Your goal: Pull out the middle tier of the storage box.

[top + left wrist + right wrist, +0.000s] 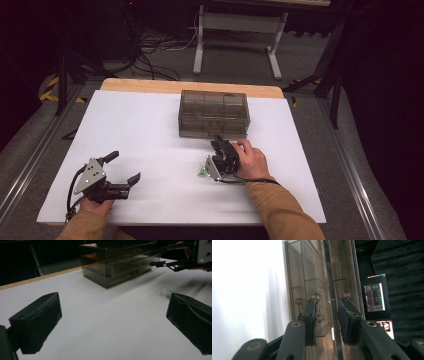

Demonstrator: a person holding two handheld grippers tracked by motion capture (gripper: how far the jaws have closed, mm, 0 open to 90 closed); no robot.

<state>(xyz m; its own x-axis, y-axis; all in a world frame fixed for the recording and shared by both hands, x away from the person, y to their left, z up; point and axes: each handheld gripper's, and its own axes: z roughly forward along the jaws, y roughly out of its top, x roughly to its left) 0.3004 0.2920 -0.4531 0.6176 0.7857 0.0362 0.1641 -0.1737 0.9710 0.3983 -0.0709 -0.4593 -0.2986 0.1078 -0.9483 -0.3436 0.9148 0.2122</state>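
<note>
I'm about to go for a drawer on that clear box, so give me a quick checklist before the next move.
1. Right tool lined up at the drawer box front: ok.
2. Jaws parted with a gap between them: ok.
3. A drawer knob sitting between the jaws: cannot tell, knobs lie just past the tips.
4. All drawers closed: ok.
5. Left tool open and away from the box: ok.
6. Small clear item on the table out of the drawer's path: cannot tell.

Lay small and clear, green-tipped, on the white tabletop (140, 130): a little plastic object (201, 173). Stood behind: a white metal frame (239, 22), black cables (150, 50).
</note>
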